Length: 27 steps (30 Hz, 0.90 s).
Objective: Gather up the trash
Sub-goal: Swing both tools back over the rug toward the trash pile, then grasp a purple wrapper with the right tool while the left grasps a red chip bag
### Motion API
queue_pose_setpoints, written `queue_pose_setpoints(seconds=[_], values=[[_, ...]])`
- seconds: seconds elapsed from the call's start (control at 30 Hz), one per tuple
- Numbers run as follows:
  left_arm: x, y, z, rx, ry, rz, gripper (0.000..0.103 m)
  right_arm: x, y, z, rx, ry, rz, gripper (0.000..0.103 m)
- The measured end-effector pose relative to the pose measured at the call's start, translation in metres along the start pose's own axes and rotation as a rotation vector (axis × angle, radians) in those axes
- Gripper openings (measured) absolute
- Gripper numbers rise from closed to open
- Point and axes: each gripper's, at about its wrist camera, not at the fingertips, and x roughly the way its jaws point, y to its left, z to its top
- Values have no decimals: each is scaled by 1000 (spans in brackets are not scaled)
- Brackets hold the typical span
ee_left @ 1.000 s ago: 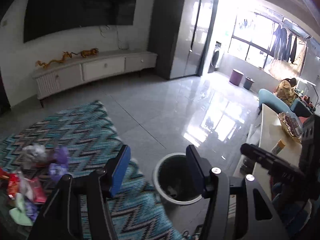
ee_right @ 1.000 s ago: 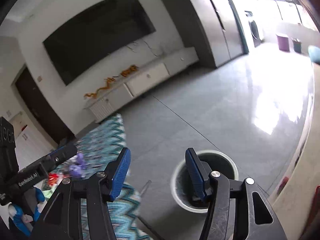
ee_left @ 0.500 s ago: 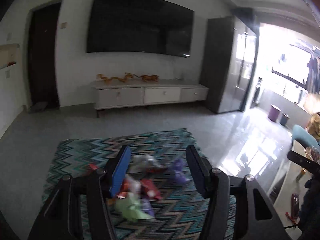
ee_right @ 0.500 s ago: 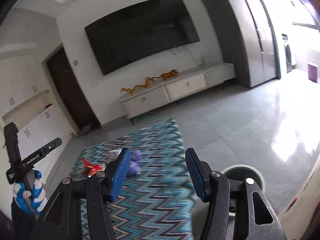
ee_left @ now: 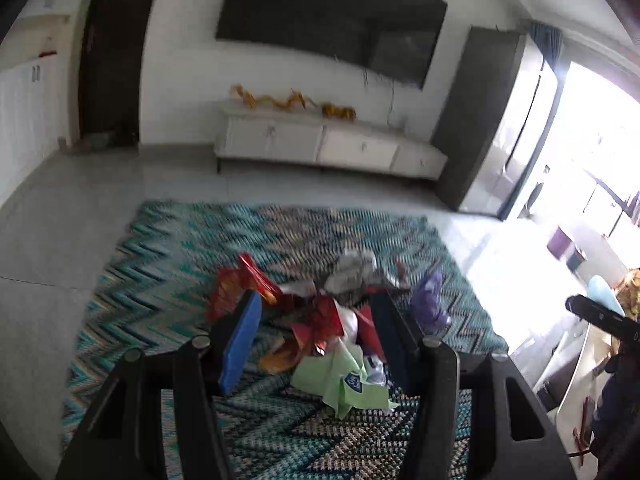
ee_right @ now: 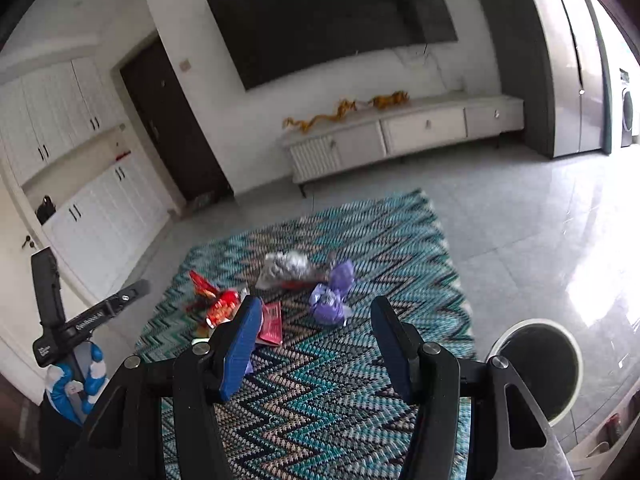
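A pile of trash lies on the zigzag teal rug (ee_left: 168, 280): red wrappers (ee_left: 316, 320), a green paper (ee_left: 340, 384), a silver wrapper (ee_left: 356, 268) and a purple bag (ee_left: 428, 304). My left gripper (ee_left: 316, 320) is open and empty, hovering just above the pile with the red wrappers seen between its jaws. In the right wrist view the same red wrappers (ee_right: 220, 304), silver wrapper (ee_right: 286, 268) and purple bags (ee_right: 332, 296) lie ahead. My right gripper (ee_right: 316, 328) is open and empty above the rug (ee_right: 400, 240). A round bin (ee_right: 536, 364) stands on the tiles at right.
A white TV cabinet (ee_right: 400, 132) runs along the far wall under a large dark screen. White cupboards (ee_right: 100, 216) and a dark door (ee_right: 168, 120) are at left. A tall grey cabinet (ee_left: 492, 120) stands at right. Glossy tiles surround the rug.
Both grippers have swung left, away from the bin and toward the trash pile on the rug. The left gripper has come down close over the pile. Both stay open.
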Motion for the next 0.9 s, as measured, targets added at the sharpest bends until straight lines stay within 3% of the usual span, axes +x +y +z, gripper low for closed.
queue_pose_setpoints(seconds=[0.2,0.5,0.73,0.9], values=[[64,-19,-13,71,103,-12,47,56,-9,-6,5,90,24,54],[125,2,-19,11,223,-14,22,139,-13,-12,-17,208,38,56],[117,15,-19,-37,181,-84,21,184,-23,-14,8,259,27,56],[98,20,-12,-84,136,-145,20,189,-31,-17,29,256,64,46]])
